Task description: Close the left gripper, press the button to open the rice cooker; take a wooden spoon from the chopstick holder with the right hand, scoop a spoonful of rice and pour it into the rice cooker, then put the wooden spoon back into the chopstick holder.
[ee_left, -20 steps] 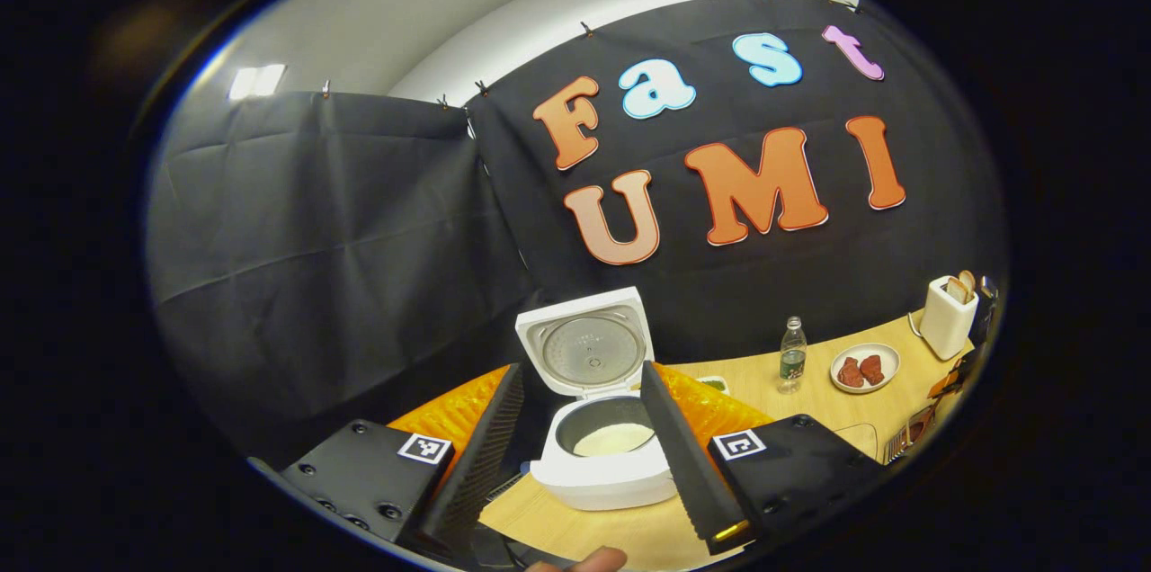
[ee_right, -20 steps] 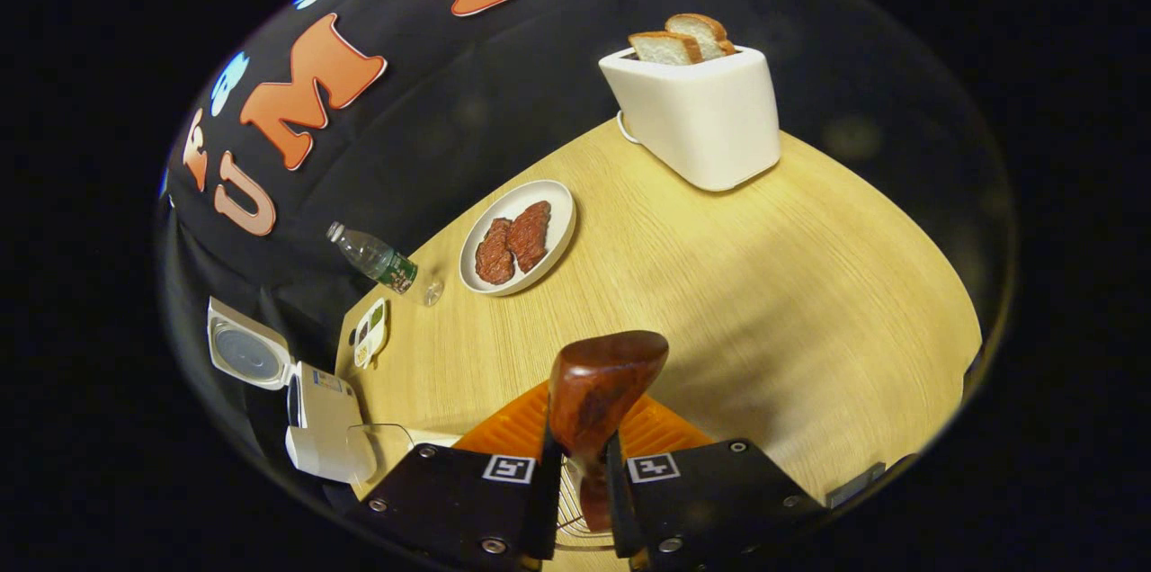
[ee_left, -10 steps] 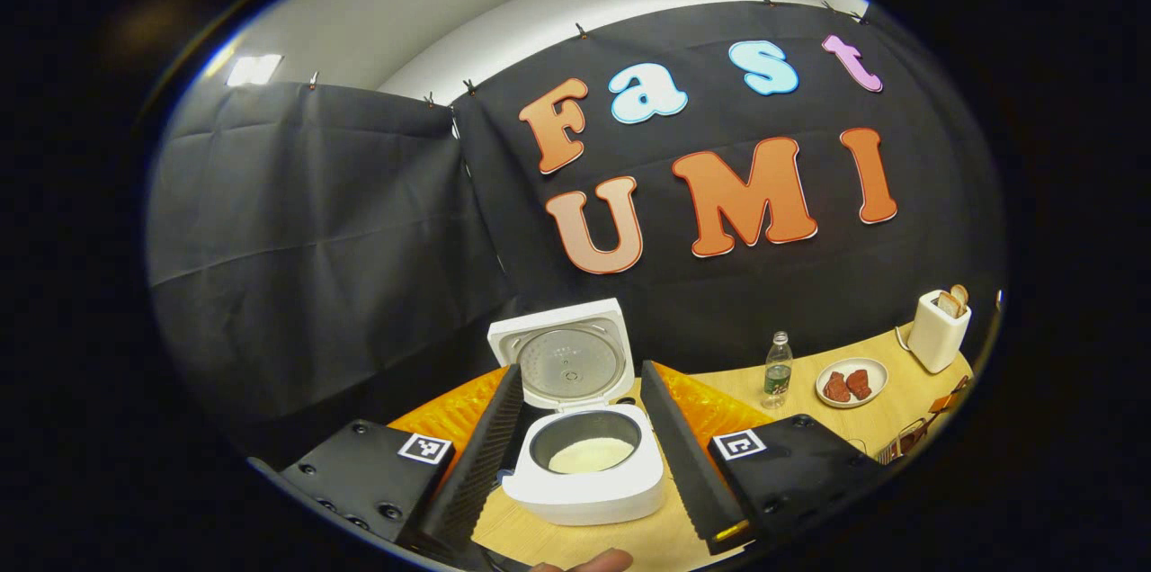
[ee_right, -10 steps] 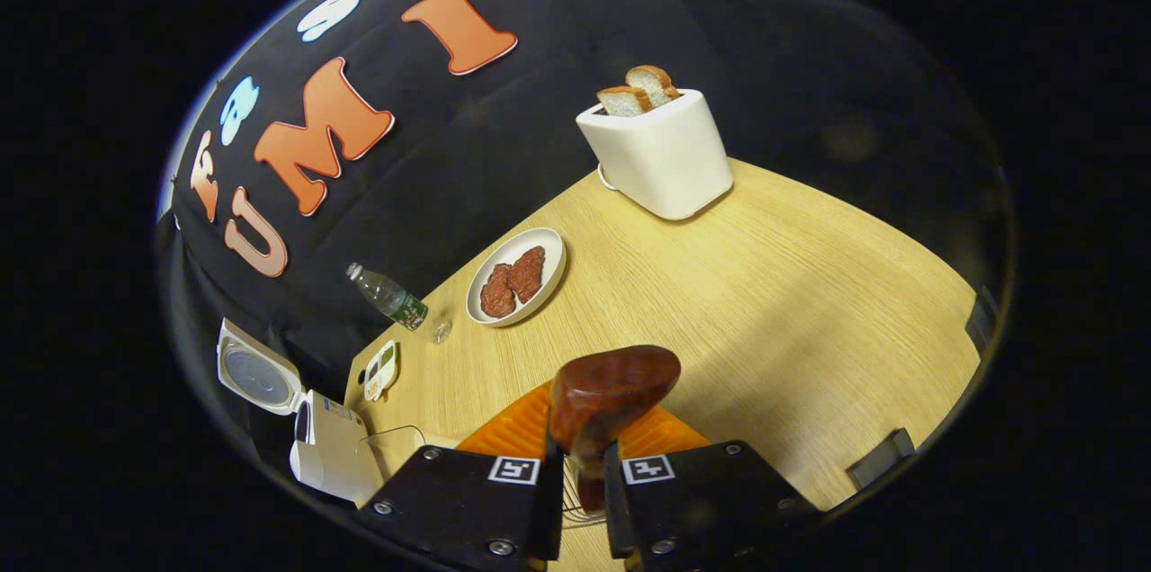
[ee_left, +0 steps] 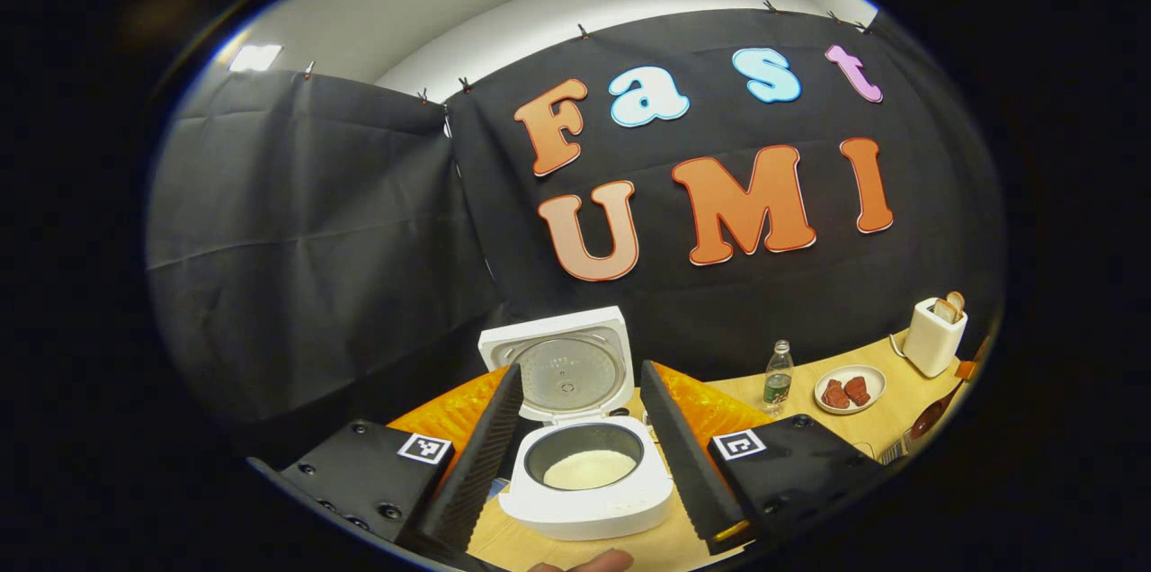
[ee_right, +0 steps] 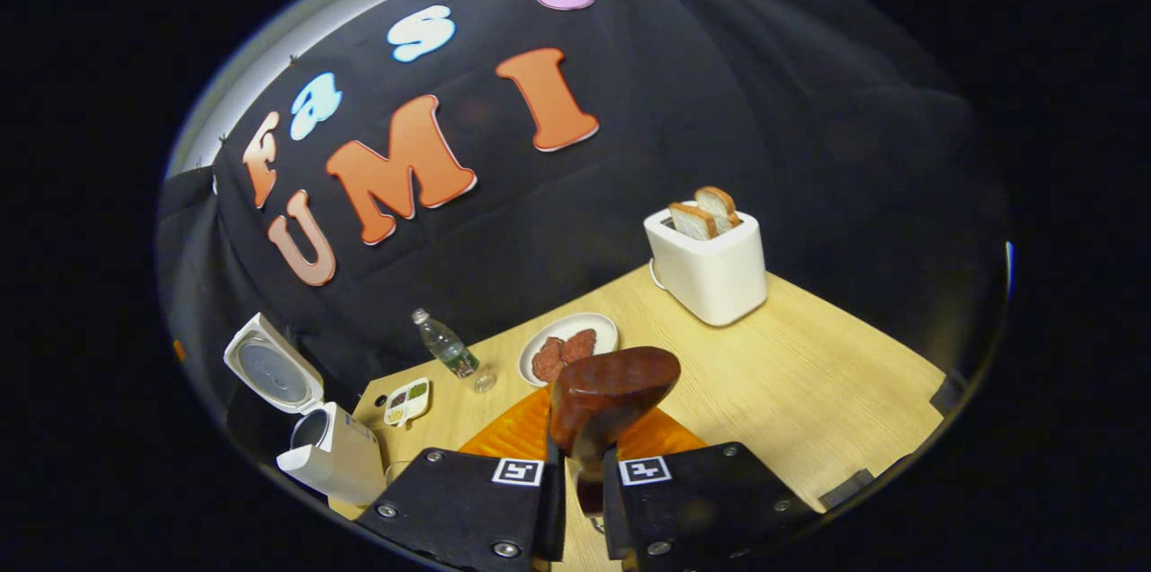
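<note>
In the left gripper view, the left gripper [ee_left: 575, 451] hangs with its two fingers spread wide and holding nothing. Between them, farther off, sits a white rice cooker [ee_left: 584, 482] on a pale wooden table [ee_left: 854, 428]. Its square lid [ee_left: 562, 361] stands raised at the far side, and white rice [ee_left: 589, 469] lies in the dark inner pot. To the right along the table stand a clear plastic bottle with a green label [ee_left: 777, 374], a white plate with two reddish-brown pieces of meat [ee_left: 849, 388], and a white toaster with two bread slices [ee_left: 933, 335] at the far right.

In the right gripper view, the right gripper [ee_right: 580, 473] has its fingers drawn narrow, clamped on the handle of a dark reddish-brown wooden spoon [ee_right: 607, 392]. The spoon's bowl rises above the fingertips, up off the table. The open rice cooker [ee_right: 328, 460] stands far to the left, well apart from the spoon. A small white divided dish [ee_right: 406, 400] lies near the bottle [ee_right: 445, 345].
</note>
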`<action>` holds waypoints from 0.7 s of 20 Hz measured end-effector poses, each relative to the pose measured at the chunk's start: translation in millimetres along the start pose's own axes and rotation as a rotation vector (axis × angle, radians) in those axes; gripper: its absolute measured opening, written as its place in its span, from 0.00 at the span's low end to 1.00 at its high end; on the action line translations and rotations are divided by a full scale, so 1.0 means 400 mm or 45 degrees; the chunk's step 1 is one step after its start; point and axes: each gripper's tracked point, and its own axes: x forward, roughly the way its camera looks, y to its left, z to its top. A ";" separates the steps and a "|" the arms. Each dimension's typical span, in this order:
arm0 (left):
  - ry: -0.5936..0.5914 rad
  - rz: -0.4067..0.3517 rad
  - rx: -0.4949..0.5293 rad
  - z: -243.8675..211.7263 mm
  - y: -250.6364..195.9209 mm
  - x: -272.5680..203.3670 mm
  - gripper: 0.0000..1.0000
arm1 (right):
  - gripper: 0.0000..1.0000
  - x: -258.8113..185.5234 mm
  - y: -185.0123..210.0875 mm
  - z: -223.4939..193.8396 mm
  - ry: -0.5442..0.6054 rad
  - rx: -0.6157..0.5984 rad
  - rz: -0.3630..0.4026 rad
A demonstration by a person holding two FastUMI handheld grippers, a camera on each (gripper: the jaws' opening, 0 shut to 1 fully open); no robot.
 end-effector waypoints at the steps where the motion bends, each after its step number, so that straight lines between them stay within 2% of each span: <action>1: 0.001 0.000 -0.011 -0.005 0.011 0.008 0.86 | 0.16 -0.008 0.034 0.009 -0.013 -0.003 0.031; 2: 0.004 -0.003 -0.021 -0.014 0.022 0.015 0.86 | 0.17 -0.013 0.067 0.017 -0.025 0.002 0.055; 3: 0.007 -0.002 -0.029 -0.023 0.038 0.024 0.90 | 0.17 -0.016 0.098 0.016 -0.032 0.001 0.080; 5: 0.017 0.004 -0.038 -0.042 0.068 0.038 0.90 | 0.17 -0.018 0.157 0.002 -0.027 -0.027 0.112; 6: 0.020 0.007 -0.042 -0.049 0.083 0.043 0.86 | 0.17 -0.017 0.185 -0.009 -0.022 -0.049 0.122; 7: 0.023 0.007 -0.046 -0.058 0.099 0.050 0.86 | 0.17 -0.018 0.220 -0.024 -0.011 -0.078 0.142; 8: 0.025 0.015 -0.051 -0.064 0.116 0.057 0.90 | 0.16 -0.018 0.251 -0.041 -0.001 -0.106 0.156; 10: 0.031 0.005 -0.081 -0.080 0.132 0.064 0.90 | 0.17 -0.012 0.306 -0.084 0.026 -0.182 0.182; 11: 0.033 0.007 -0.092 -0.086 0.142 0.066 0.95 | 0.17 -0.008 0.329 -0.111 0.041 -0.222 0.190; 14: 0.025 0.053 -0.076 -0.102 0.201 0.080 0.99 | 0.17 0.008 0.380 -0.175 0.069 -0.344 0.199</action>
